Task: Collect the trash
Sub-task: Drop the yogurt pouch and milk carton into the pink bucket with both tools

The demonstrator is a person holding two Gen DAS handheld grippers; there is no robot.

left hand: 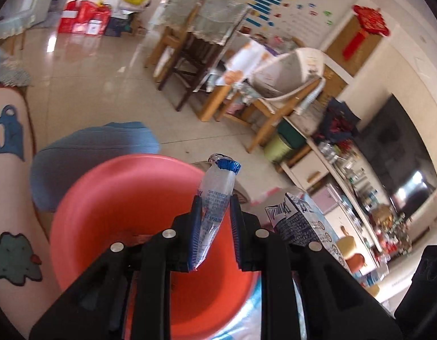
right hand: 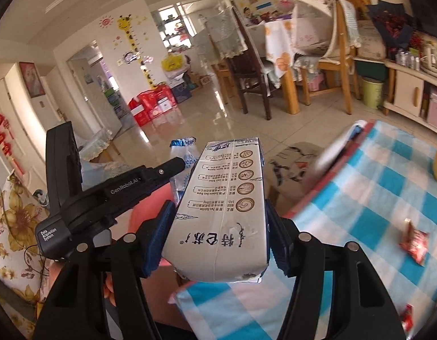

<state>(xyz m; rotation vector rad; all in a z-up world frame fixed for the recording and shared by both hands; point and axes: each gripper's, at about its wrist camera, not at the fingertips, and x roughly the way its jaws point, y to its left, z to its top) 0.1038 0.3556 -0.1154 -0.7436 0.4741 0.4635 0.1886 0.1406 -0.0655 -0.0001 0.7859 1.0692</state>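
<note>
Already both pieces of trash are lifted off the desk. A crumpled clear plastic wrapper with a blue foil end point(left hand: 217, 195) stands pinched between the blue-padded fingers point(left hand: 196, 235) of the left gripper point(left hand: 215, 226), held only by its lower part, its foil end leaning toward one o'clock. Directly beneath and behind it, filling the wrist view from nine to six o'clock, is a round coral-red plastic basin point(left hand: 119, 212), presumably where the trash is meant to go.

The right gripper point(right hand: 218, 235) has its fingers closed on the two long sides of a white-and-blue printed milk carton point(right hand: 221, 212), which lies flat between them and juts forward toward twelve o'clock. In the right wrist view the left gripper's black body sits at nine o'clock, very near the carton.

Several risks follow. The wrapper is thin and slack, so it may cling to a pad when the fingers part, or drift past the basin's rim. The carton is gripped near its rear end, so its weight could lever it down and out; too much squeeze could dent it, and I cannot tell whether it holds any liquid. With both grippers crowded over one basin, they could knock together. On the blue-and-white checked tablecloth point(right hand: 374, 198), at three to four o'clock, small red snack wrappers point(right hand: 414, 243) remain uncollected.
</note>
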